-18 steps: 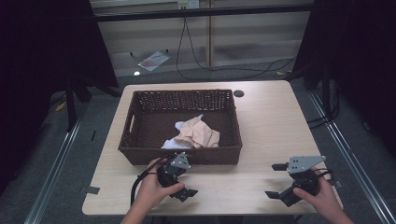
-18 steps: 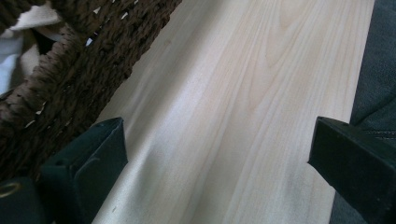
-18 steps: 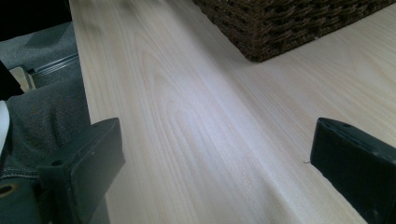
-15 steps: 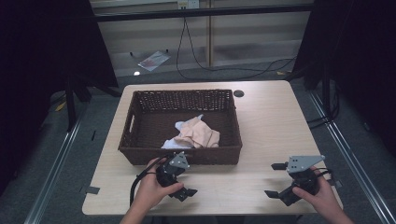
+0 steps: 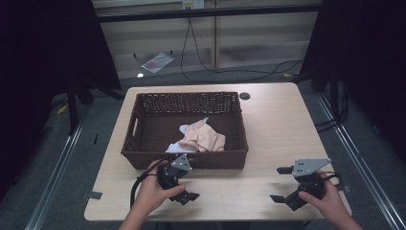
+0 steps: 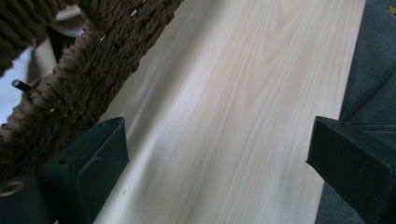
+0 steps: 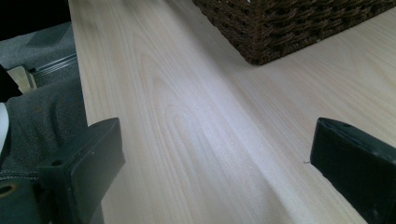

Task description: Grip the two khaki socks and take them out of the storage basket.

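The crumpled cloths (image 5: 201,138), one peach-pink and one white with a pale blue edge, lie bunched together on the floor of the dark wicker basket (image 5: 143,143), toward its near wall and a little right of centre, the pink piece heaped over the white one. Set against the pictures from just before, nothing has shifted: the heap keeps the same folds, the basket sits in the same place on the pale wooden table (image 5: 277,124), and both hands rest where they were, so the work on the cloths looks not yet begun. The left gripper (image 5: 186,184) is held just in front of the basket's near wall, its jaws spread wide with nothing between them but bare tabletop; in the left gripper view the woven wall (image 6: 93,60) runs close beside one jaw, with a scrap of white cloth (image 6: 11,100) visible through a gap. The right gripper (image 5: 285,184) rests well apart near the table's near right corner, jaws likewise wide and empty. A reach over the near wall into the basket seems the likely opening move.
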